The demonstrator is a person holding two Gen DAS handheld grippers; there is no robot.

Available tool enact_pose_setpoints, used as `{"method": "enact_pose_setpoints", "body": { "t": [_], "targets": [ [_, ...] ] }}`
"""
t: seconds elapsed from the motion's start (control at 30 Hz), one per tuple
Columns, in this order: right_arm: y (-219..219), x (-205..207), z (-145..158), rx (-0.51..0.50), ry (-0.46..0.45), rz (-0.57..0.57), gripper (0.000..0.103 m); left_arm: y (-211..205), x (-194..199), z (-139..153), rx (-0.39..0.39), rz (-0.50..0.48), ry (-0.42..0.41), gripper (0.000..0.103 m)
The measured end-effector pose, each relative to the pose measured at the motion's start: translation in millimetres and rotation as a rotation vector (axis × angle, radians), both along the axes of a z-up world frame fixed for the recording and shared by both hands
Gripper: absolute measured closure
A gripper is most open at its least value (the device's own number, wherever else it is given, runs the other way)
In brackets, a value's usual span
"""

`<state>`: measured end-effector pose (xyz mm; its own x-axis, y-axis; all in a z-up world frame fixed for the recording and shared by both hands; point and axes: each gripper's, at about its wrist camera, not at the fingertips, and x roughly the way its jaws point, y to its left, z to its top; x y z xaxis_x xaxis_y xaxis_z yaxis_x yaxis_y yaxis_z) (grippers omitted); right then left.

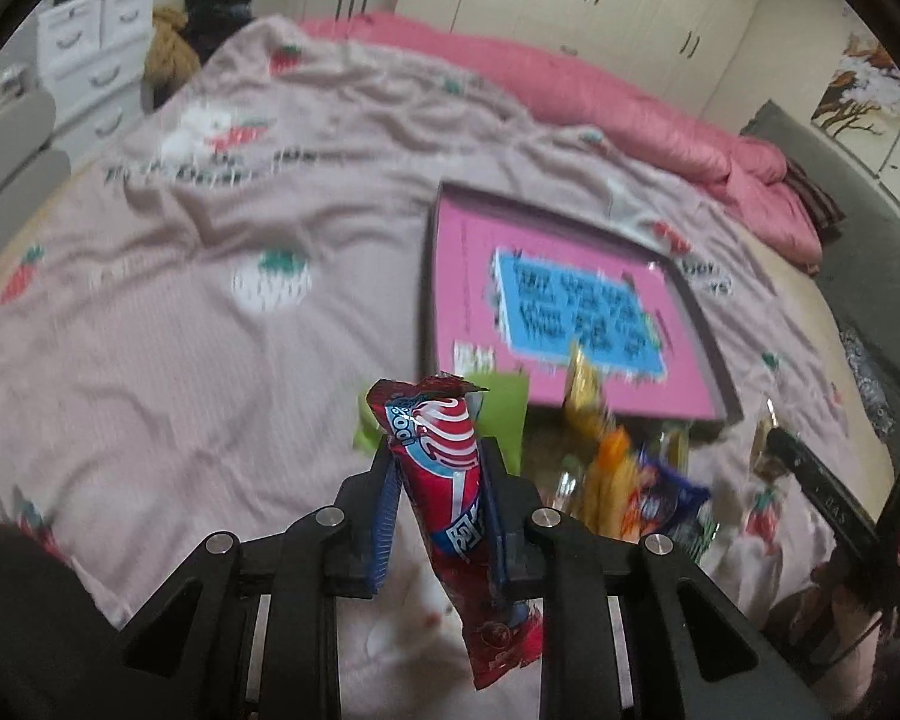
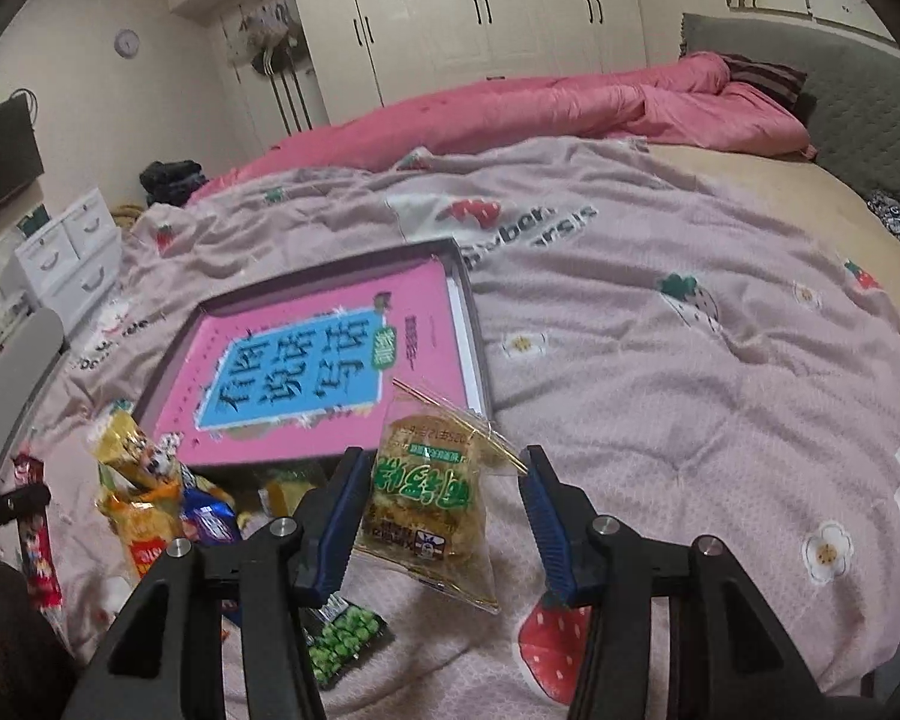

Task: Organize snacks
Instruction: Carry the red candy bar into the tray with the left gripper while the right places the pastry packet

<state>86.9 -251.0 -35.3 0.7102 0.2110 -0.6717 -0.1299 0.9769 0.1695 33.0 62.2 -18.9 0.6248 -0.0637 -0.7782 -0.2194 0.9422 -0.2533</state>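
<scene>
My left gripper point(image 1: 439, 450) is shut on a long red snack stick packet point(image 1: 450, 480) and holds it above the blanket. My right gripper point(image 2: 444, 462) is open, and a clear packet with green lettering point(image 2: 432, 498) sits between its fingers; whether it rests on the blanket or hangs loose is unclear. A shallow box with a pink and blue book cover inside point(image 1: 564, 306) lies on the bed, and it also shows in the right wrist view point(image 2: 324, 366). A heap of snacks point(image 1: 624, 474) lies at its near edge, also seen in the right wrist view point(image 2: 150, 498).
A pale strawberry-print blanket point(image 2: 660, 360) covers the bed. A pink duvet point(image 2: 540, 108) is bunched at the far side. A green pea packet point(image 2: 342, 642) lies under my right gripper. White drawers point(image 2: 66, 258) and wardrobes point(image 2: 480, 12) stand beyond. The left gripper point(image 2: 6, 504) shows at the left edge.
</scene>
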Motion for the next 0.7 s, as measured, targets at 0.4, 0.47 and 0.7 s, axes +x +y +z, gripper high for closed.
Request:
{"method": "enact_pose_setpoints", "body": {
  "t": [0.4,0.47,0.7],
  "targets": [
    [3,13,9,0.008,-0.059,0.009,0.051,14,39,35,0.002,0.020,-0.193,0.077],
    [5,15,11,0.002,-0.077,0.013,0.051,15,48,39,0.004,0.018,-0.224,0.077],
    [15,22,15,-0.028,-0.123,0.045,0.051,14,82,38,0.001,-0.009,-0.275,0.077]
  ]
}}
